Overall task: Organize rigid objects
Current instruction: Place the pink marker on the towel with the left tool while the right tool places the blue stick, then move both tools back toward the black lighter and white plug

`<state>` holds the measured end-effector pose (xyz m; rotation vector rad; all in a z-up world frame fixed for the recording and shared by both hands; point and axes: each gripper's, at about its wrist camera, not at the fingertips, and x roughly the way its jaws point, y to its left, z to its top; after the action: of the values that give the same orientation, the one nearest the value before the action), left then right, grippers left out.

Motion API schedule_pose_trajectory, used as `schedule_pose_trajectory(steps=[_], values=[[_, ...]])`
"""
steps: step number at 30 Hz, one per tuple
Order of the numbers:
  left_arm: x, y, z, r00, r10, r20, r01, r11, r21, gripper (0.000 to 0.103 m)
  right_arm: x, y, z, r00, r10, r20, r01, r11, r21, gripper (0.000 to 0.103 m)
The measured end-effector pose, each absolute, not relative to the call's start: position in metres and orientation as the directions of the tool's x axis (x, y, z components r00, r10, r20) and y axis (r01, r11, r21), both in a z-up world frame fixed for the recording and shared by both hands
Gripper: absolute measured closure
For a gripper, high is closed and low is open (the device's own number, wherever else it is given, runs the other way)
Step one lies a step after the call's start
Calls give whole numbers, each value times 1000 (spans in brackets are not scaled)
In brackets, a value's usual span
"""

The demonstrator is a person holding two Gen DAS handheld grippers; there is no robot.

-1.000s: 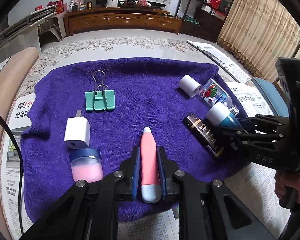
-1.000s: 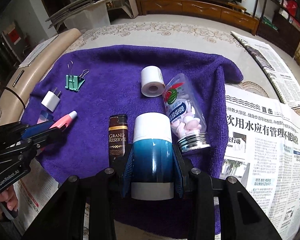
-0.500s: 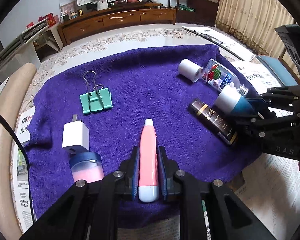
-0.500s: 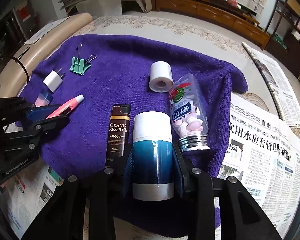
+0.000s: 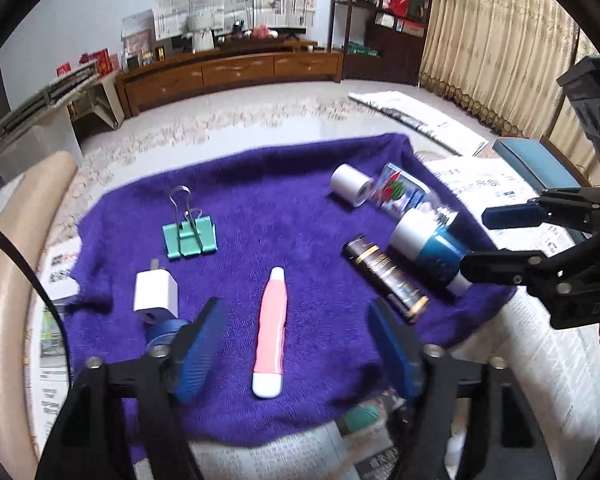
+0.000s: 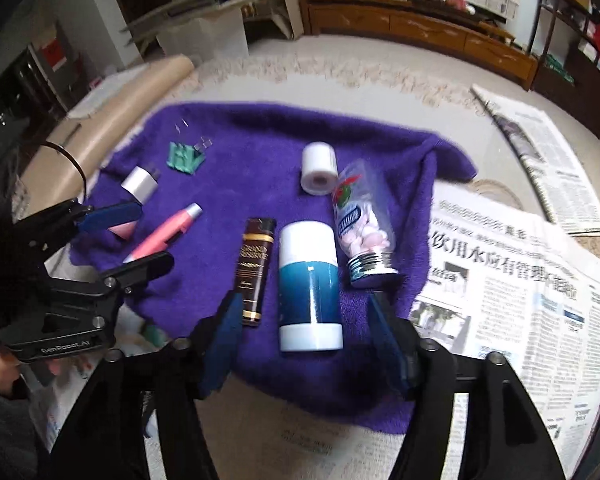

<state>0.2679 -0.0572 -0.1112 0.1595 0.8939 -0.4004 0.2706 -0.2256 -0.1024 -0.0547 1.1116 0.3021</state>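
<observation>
Pink pen (image 5: pixel 271 334) and blue-white bottle (image 6: pixel 309 288) lie on the purple towel (image 5: pixel 268 208). Both grippers' fingers are opening, touching neither.

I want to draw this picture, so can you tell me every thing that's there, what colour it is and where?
towel: one, purple, under everything
binder clip: one, green, far left
charger: one, white, left
jar: one, blue lid, behind left finger
pen-shaped tube: one, pink, middle
lighter: one, brown, right of pink tube
bottle: one, blue and white, lying down
candy bottle: one, clear
tape roll: one, white
newspapers: several, around towel
left gripper: black, opening, nothing gripped
right gripper: black, opening, nothing gripped
</observation>
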Motion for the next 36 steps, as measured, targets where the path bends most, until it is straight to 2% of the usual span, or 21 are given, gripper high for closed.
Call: schedule_pose_trajectory(steps=[2,5,6,15,21,27,36], values=[[259,-59,-103,570,-272,-775,403,915,-25,10,261,-229,-90,437,215,-874,-255,961,109,30],[243,-61,-97,566,-261,-782,395,918,-21,1,241,-238,-74,478,222,-850,-221,967,128,10],[235,-62,-96,564,-254,-786,386,922,-21,0,239,-238,-71,484,215,-848,-210,970,127,0],[178,-53,-120,512,-235,-826,334,941,-61,0,169,-255,-72,546,187,-817,-102,982,156,0],[147,-62,-142,480,-205,-853,349,937,-28,0,147,-278,-93,561,204,-803,-22,972,232,0],[142,-69,-154,528,-120,-841,313,948,62,0,137,-281,-97,575,203,-792,-23,972,232,0],[153,-63,-155,558,-101,-823,261,964,59,0,129,-289,-110,555,206,-806,-23,972,233,0]])
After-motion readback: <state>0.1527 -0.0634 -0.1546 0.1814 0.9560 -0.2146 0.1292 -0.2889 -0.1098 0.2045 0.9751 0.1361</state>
